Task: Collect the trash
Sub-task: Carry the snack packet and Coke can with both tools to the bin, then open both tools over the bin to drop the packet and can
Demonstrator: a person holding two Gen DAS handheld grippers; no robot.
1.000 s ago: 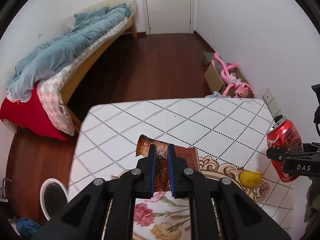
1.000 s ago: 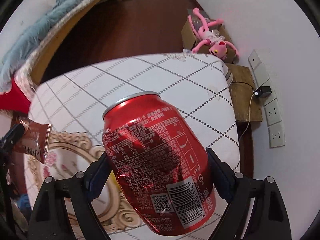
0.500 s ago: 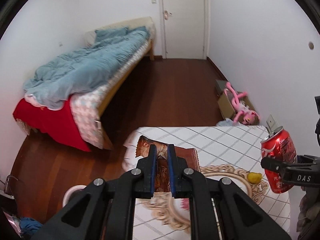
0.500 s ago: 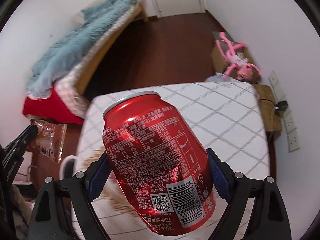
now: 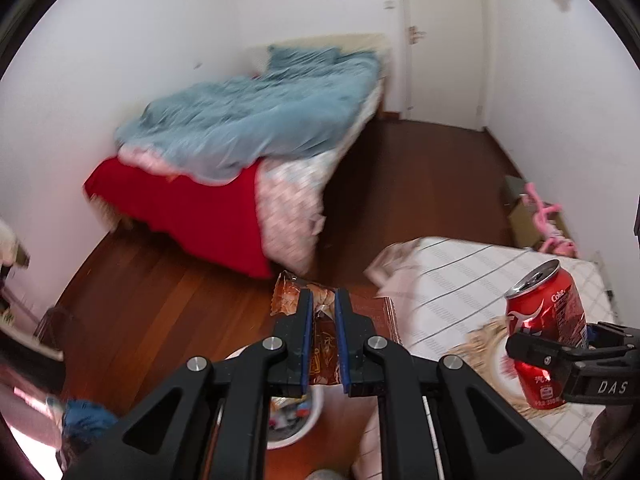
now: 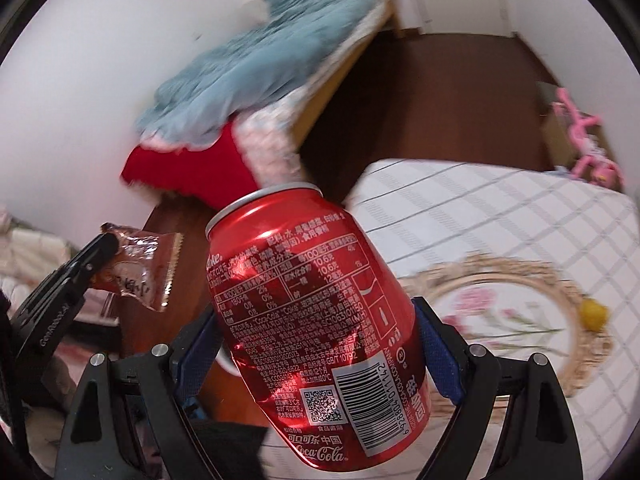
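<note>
My left claw (image 5: pixel 322 308) is clamped narrow on a brown snack wrapper (image 5: pixel 320 336), held in the air above the white bin (image 5: pixel 296 420) on the wood floor. My right claw (image 6: pixel 320 344) grips a tilted red cola can (image 6: pixel 316 340), just beside the bin, over the table (image 6: pixel 500 216) edge.

Checked-cloth table (image 6: pixel 500 208) with yellow fruit (image 6: pixel 594 314) on it.
</note>
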